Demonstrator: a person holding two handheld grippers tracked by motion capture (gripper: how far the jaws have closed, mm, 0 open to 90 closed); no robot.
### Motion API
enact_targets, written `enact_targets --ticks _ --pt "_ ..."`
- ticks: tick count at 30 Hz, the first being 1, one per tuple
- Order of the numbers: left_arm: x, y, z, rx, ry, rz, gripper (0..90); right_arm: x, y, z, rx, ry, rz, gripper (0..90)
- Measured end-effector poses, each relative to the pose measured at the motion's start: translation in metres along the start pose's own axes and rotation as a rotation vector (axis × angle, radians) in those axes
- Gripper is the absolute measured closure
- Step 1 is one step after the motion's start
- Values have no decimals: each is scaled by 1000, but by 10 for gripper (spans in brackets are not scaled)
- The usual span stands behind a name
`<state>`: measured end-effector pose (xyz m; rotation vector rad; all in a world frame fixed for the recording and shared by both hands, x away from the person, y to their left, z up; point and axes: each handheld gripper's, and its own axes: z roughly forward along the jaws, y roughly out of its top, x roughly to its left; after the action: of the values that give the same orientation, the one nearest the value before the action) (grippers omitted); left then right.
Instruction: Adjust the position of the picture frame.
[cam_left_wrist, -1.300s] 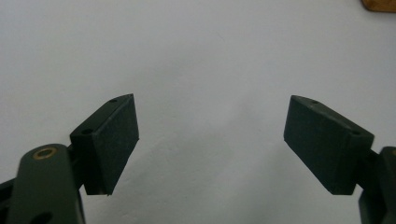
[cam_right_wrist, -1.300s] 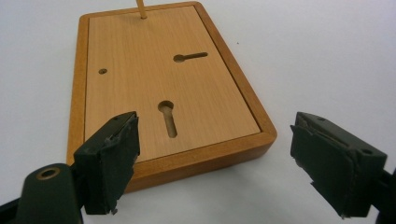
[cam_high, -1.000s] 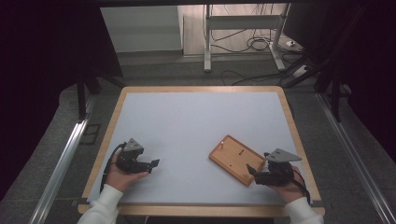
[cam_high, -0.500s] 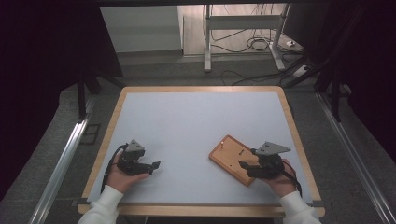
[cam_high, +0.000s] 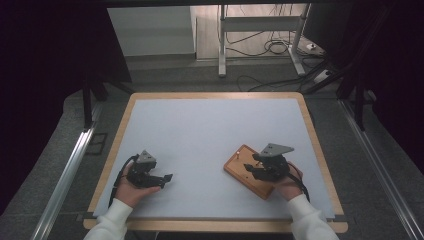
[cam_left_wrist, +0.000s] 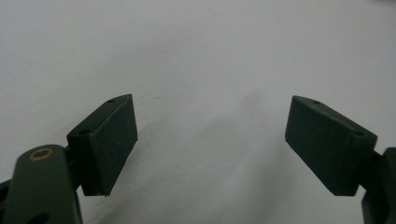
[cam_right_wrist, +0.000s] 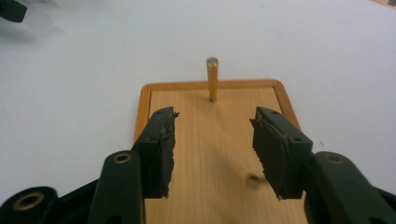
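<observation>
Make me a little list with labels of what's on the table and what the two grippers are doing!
table: white mat in a wooden frame
thing in hand: wooden board with an upright peg at its far end
hole: a small dark spot in the board, blurred
right gripper: over the board, jaws half apart and just been closing, nothing between them, peg ahead and untouched
left gripper: jaws wide open over the bare mat, holding nothing

a fixed high camera looks forward and down on the white table (cam_high: 210, 135); the right gripper camera, close above the wooden board (cam_right_wrist: 219, 154) (cam_high: 245, 175), faces its upright peg (cam_right_wrist: 212, 79), shared by both.
</observation>
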<state>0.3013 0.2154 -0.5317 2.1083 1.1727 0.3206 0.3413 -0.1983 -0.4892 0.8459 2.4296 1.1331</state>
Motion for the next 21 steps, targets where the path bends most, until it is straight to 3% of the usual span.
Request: enact_targets --ticks 3,10,21 --pt "0 0 0 6 -1 5 169 0 8 15 17 6 -13 529" --pt "0 0 0 -1 -8 7 167 -2 16 32 38 5 -15 561" --pt "1 0 1 1 -5 -6 160 -6 19 45 60 13 0 645"
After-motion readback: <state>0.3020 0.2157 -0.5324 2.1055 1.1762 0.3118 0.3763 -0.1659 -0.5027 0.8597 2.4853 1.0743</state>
